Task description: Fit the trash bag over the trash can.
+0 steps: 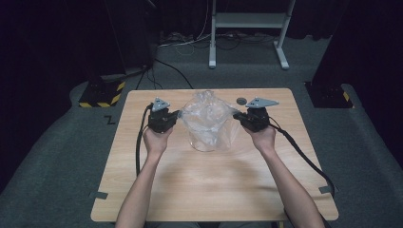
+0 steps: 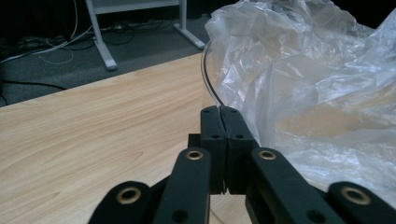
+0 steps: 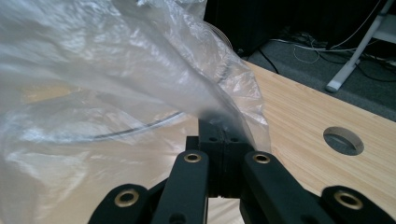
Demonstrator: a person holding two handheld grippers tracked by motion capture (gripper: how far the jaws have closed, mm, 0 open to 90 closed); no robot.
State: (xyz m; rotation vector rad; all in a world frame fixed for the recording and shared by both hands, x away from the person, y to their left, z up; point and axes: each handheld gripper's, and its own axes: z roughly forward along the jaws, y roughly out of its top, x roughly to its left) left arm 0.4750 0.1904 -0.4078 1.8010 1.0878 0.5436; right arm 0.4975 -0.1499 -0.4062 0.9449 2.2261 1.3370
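Clear, crinkled plastic makes up the bag [image 1: 209, 114] that drapes over and into a transparent round container [image 1: 205, 137] standing at the middle of the far half of the light wooden table [image 1: 214, 185]. The bag lines the container, its loose upper part bunched above the rim, and nothing can be made out inside either one. In the left gripper view the container's thin curved rim [image 2: 208, 79] shows as a dark arc at the edge of the bag [image 2: 303, 84], just beyond the jaw tips. No brand, label or print can be read on the bag or the container; the one mark that reads as writing is a dark "Z" shape [image 1: 110, 120] on the grey carpet left of the table. The left gripper [image 1: 177, 115] sits at the bag's left side with its jaws pressed together; a pinch of film between them cannot be confirmed, though the bag's edge lies right at the tips. The right gripper [image 1: 236, 115] is at the bag's right side, jaws closed on a fold of the film, which stretches taut from the tips in the right gripper view [image 3: 219, 122]. Both of the person's forearms reach up from the near edge, hands wrapped around the gripper bodies and the two grippers facing each other across the container. A round hole [image 1: 242, 100] in the tabletop lies just beyond the right gripper.
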